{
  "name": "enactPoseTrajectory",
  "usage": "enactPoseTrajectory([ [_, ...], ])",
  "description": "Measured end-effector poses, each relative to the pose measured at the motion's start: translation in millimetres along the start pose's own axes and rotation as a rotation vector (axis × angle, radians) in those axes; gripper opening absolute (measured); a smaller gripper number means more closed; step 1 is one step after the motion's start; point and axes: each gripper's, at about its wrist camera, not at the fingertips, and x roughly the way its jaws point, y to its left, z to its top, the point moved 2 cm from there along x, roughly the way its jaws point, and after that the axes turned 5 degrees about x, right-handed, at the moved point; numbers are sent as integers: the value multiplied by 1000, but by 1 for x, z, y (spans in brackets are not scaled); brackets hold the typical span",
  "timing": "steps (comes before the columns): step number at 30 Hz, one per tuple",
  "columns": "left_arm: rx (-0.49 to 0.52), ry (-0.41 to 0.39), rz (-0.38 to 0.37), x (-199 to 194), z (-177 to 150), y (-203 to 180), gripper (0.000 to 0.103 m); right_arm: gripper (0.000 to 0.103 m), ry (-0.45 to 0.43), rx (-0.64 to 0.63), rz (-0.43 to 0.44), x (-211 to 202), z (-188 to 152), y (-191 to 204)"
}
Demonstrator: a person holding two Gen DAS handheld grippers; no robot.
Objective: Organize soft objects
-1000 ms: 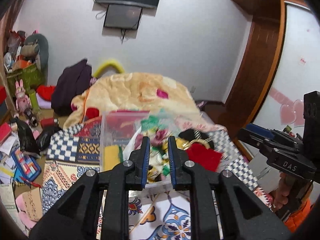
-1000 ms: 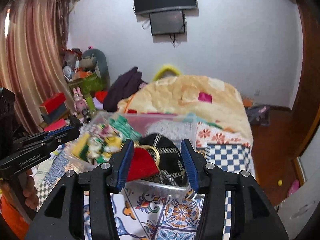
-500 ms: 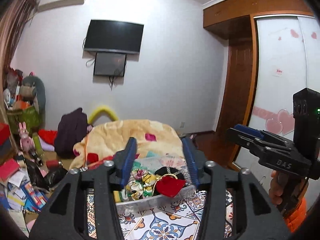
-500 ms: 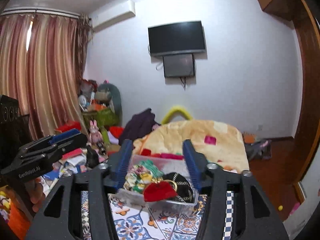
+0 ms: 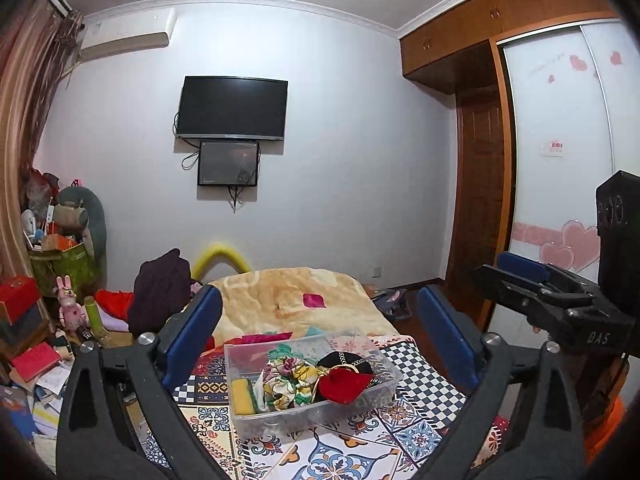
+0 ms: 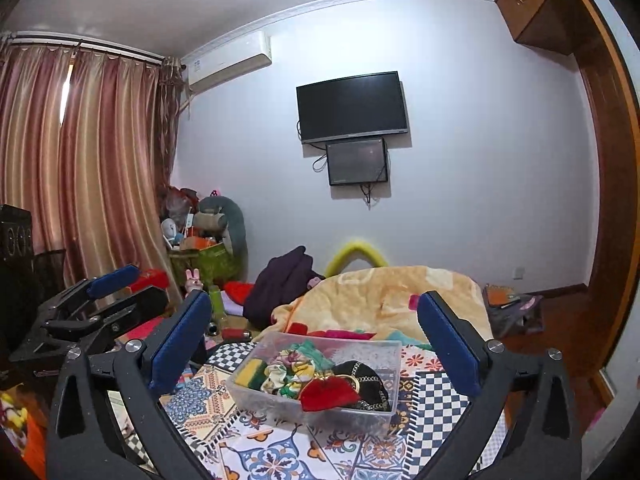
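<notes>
A clear plastic box (image 5: 376, 394) (image 6: 384, 404) stands on the patterned bedspread (image 5: 336, 456) (image 6: 272, 456). In it lie a red fabric piece (image 5: 344, 385) (image 6: 328, 395), a black patterned cloth (image 5: 348, 361) (image 6: 366, 380), a floral scrunchie (image 5: 286, 380) (image 6: 288, 376) and a yellow sponge (image 5: 241, 396) (image 6: 250, 372). My left gripper (image 5: 320, 344) is open wide and empty, held back above the box. My right gripper (image 6: 314, 344) is also open wide and empty, at the same height. Each gripper shows in the other's view, the right one (image 5: 560, 304) and the left one (image 6: 96, 304).
A yellow blanket (image 5: 296, 300) is heaped behind the box. Dark clothing (image 5: 160, 292) and a cluttered shelf with toys (image 5: 60, 264) stand at left. A wooden wardrobe (image 5: 480, 200) and sliding door stand at right. Two screens (image 5: 232, 108) hang on the wall.
Both grippers have drawn back and up from the box and opened wide; the left was nearly shut a second ago. The box and its contents now sit farther off.
</notes>
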Motion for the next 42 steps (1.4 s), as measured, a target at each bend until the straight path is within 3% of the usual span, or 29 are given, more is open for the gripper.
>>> enactPoseTrajectory([
  [42,-12,23,2,5,-9,3,103,103,20,-2,-6,-9,-8,-6],
])
